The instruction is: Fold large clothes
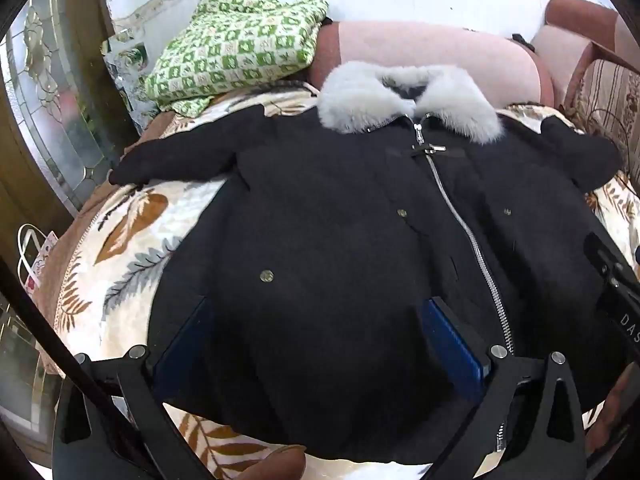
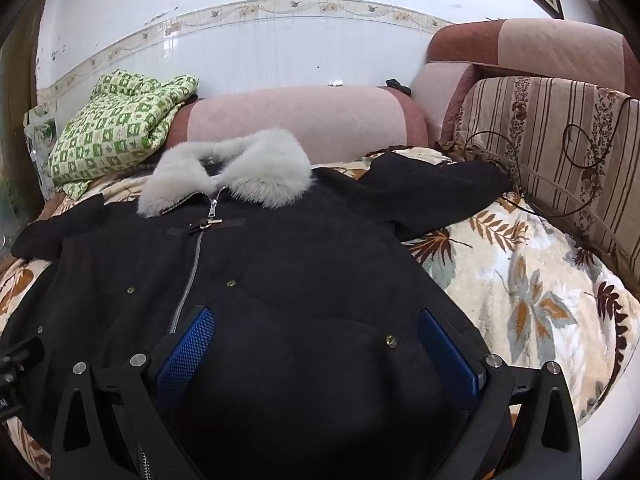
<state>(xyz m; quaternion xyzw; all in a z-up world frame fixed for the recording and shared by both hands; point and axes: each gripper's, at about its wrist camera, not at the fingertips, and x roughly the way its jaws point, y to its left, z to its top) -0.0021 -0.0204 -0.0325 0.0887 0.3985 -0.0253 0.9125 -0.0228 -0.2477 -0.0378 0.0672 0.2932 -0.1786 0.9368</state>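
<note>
The black coat [image 1: 328, 216] lay spread face up on the leaf-print blanket [image 1: 132, 240], zipped, fur collar [image 1: 404, 100] toward the sofa back, sleeves out to either side. Nothing looked folded yet, so a good first step would likely be a firm pinch through the thick hem at both sides before lifting it evenly. The left gripper [image 1: 316, 340] and right gripper [image 2: 316, 344] both hovered low over the hem end, jaws wide apart, holding nothing.

Black coat [image 1: 340, 240] lies flat on leaf-print blanket [image 1: 132, 240], left gripper [image 1: 320, 344] fingers spread above its hem.
</note>
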